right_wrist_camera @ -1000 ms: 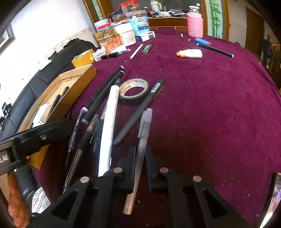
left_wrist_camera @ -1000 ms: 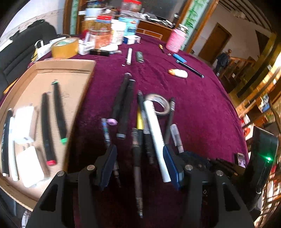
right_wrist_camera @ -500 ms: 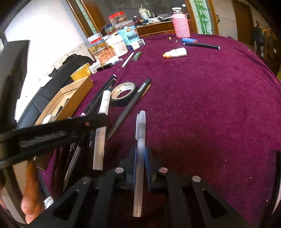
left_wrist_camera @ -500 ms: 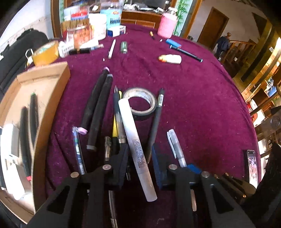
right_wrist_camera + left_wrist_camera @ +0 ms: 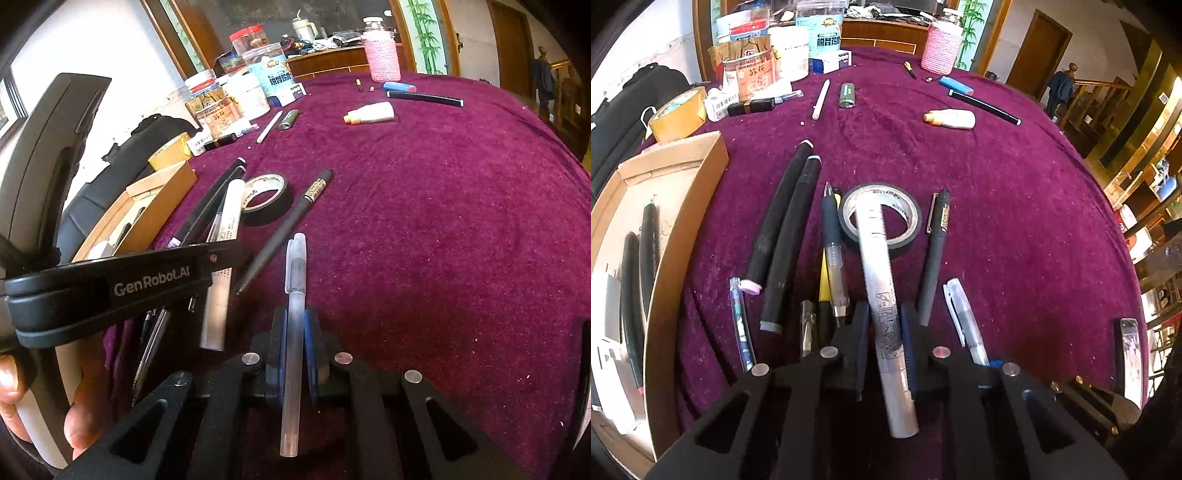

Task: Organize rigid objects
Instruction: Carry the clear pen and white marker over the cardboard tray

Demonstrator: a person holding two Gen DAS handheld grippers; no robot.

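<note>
While the left gripper (image 5: 884, 334) has just been closing its jaws and now pinches the thick white marker (image 5: 882, 295) near its lower third, the right gripper (image 5: 294, 345) is clamped tight on a frosted clear pen (image 5: 294, 317), so each hand has one item in its grasp. The white marker points away from the left gripper, its far end crossing over the roll of black tape (image 5: 881, 218) on the maroon tablecloth (image 5: 1015, 221). Close beside its shaft lie a clear gel pen (image 5: 834, 254) on one side and a black pen (image 5: 934, 254) on the other, with two long black markers (image 5: 786, 236) further toward the cardboard tray (image 5: 685, 236). A good lift is probably straight up before any sideways travel, so the far end clears the tape rather than dragging it, and the neighbouring pens are not knocked. Because the grip sits toward one end, the marker may droop or pivot; the hold should be firm and the motion slow. The tray, already holding black pens (image 5: 639, 269), looks like the likely destination, and laying the marker parallel to them would keep it tidy. The right hand's pen likely follows without crossing the left arm.
</note>
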